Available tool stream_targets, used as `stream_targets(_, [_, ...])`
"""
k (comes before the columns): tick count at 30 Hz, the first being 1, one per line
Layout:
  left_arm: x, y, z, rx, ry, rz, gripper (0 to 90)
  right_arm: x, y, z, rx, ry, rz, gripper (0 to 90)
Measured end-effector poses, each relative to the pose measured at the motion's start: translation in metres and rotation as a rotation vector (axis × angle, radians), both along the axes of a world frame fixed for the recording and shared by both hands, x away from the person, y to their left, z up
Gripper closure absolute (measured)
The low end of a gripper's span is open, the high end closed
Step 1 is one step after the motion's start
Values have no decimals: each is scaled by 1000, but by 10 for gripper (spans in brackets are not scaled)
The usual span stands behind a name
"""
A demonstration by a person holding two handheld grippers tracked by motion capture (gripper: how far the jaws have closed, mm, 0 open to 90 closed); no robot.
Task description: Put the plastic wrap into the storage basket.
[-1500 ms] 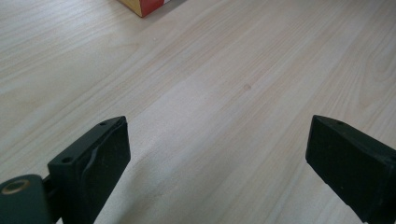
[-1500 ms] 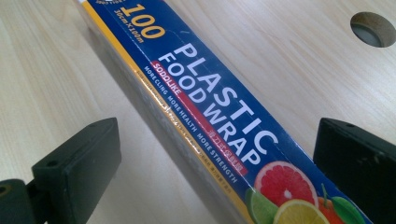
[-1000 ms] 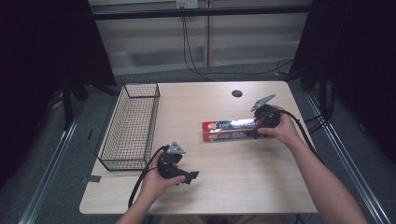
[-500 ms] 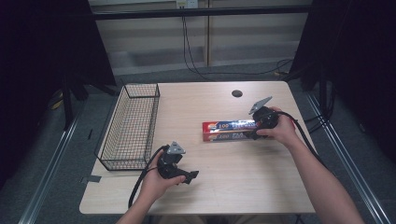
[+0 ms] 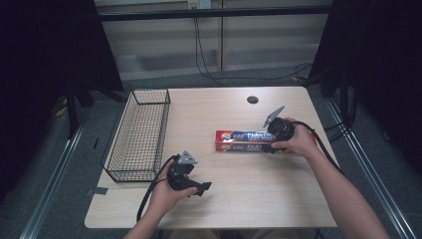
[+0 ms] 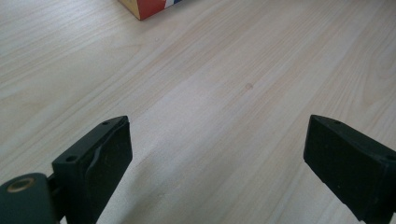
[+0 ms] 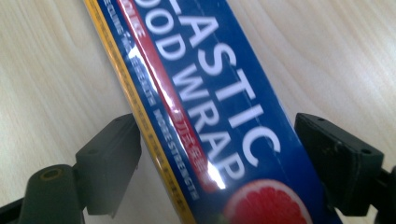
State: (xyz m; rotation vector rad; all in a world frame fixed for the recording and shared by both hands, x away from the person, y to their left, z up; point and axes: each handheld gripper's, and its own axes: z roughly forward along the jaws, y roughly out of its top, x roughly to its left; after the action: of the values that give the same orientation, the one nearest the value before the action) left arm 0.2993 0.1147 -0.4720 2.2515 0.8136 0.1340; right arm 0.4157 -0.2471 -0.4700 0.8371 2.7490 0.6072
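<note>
**Jaws close in on a box of food wrap**

A long box of plastic food wrap (image 5: 244, 141), blue on top with a red and orange edge, lies flat on the right half of a pale wooden table (image 5: 249, 199), its length running left to right across the tabletop. The right gripper (image 5: 272, 140), held in the person's right hand (image 5: 297, 142), sits over the box's right end. In the right gripper view the box (image 7: 205, 107) runs up between the two black jaws, its white lettering and a pink grapefruit slice facing the camera. The jaws have just been closing around it: both now stand right at its long sides, though whether either one presses on the box cannot be told.

Toward the table's near left part, the left gripper (image 5: 201, 188) rests low over bare wood in the person's left hand (image 5: 166, 194), well apart from the box, with its cable (image 5: 149, 194) looping back toward the table edge. The left gripper view shows its jaws spread wide with nothing but wood grain between them, and a red and yellow corner of the box (image 6: 147, 7) at the top of the picture.

A black wire basket (image 5: 138, 134) stands along the table's left side. A small dark round hole (image 5: 252, 99) marks the tabletop near the far edge, beyond the box. Cables (image 5: 204, 55) trail over the grey floor behind the table.
</note>
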Motion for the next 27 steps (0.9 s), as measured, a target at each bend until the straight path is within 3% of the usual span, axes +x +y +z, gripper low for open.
stream_targets(3, [0, 0, 1, 2, 6, 0, 79, -1, -3, 0, 18, 0, -4, 161])
stream_targets(7, [0, 0, 0, -6, 6, 6, 80, -1, -6, 0, -3, 3, 9, 171])
stream_targets(8, [0, -1, 0, -6, 5, 3, 81, -1, -9, 0, 23, 7, 11, 181])
stream_targets(27, [1, -3, -2, 13, 10, -1, 87, 1, -14, -1, -4, 67, 90, 297])
